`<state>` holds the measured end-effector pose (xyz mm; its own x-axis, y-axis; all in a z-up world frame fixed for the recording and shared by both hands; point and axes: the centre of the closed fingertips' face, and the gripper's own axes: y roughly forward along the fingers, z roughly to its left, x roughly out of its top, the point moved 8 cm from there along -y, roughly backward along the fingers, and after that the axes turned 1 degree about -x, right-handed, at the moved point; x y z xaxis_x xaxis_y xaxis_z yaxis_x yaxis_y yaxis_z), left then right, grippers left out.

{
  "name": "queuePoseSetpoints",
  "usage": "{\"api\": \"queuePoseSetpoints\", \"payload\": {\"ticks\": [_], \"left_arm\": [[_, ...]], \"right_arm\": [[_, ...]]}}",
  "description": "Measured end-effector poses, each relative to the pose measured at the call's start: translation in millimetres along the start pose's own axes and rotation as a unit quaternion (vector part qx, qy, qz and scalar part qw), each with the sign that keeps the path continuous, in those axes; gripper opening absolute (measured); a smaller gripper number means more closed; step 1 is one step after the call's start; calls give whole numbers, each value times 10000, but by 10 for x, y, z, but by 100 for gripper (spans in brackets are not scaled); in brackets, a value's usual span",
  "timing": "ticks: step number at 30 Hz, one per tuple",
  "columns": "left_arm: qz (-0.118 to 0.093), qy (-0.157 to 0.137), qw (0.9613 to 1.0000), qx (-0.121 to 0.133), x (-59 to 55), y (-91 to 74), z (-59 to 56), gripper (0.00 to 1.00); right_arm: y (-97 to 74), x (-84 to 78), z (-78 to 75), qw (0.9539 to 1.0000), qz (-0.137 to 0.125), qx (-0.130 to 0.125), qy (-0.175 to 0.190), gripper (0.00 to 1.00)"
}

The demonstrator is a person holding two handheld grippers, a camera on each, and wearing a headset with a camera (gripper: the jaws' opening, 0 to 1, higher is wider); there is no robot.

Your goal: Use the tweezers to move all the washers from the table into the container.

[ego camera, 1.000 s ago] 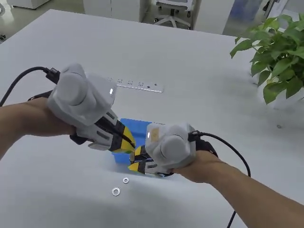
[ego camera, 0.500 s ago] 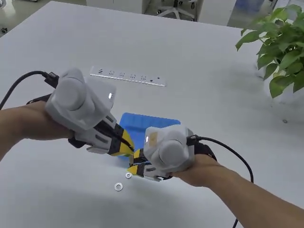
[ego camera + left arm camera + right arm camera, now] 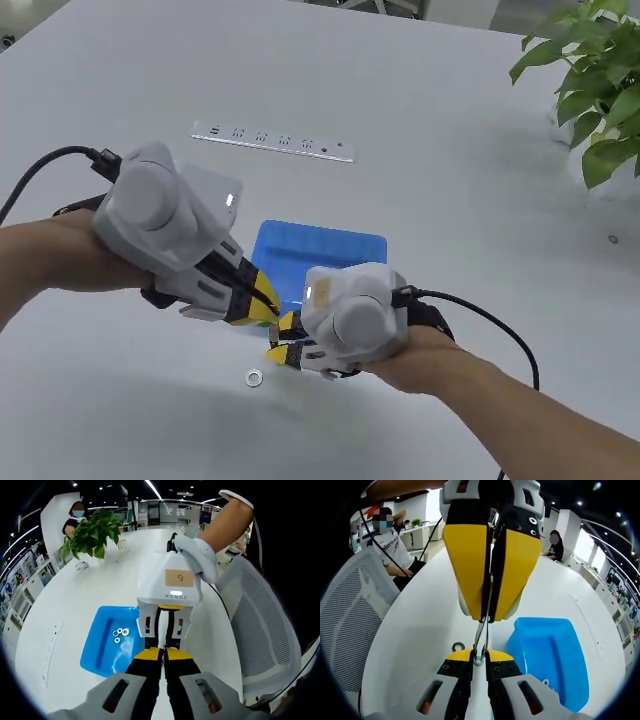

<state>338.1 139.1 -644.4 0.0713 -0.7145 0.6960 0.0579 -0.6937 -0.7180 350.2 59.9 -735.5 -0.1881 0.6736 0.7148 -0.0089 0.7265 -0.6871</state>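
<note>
White table, matte, plain surface. Lying directly on it: blue container, rectangular, near the middle; white power strip beyond it, well apart, sockets facing up; one washer flat on the near side, just off the container's corner; potted plant at the far right edge.

The head view looks steeply down on the white tabletop. The gripper views sit low, facing each other nose to nose: left sees the right gripper, right sees the left gripper. All three share the shallow blue plastic tray
</note>
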Motion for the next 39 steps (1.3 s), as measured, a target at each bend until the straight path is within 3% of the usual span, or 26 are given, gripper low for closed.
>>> {"api": "queuePoseSetpoints", "payload": {"ticks": [16, 39], "left_arm": [[0, -160, 9999, -49, -108, 65, 15, 5], [-84, -308, 9995, -22, -166, 28, 25, 5]], "right_arm": [[93, -71, 21, 9999, 15, 92, 42, 11], [106, -60, 18, 9997, -2, 82, 210, 9]]}}
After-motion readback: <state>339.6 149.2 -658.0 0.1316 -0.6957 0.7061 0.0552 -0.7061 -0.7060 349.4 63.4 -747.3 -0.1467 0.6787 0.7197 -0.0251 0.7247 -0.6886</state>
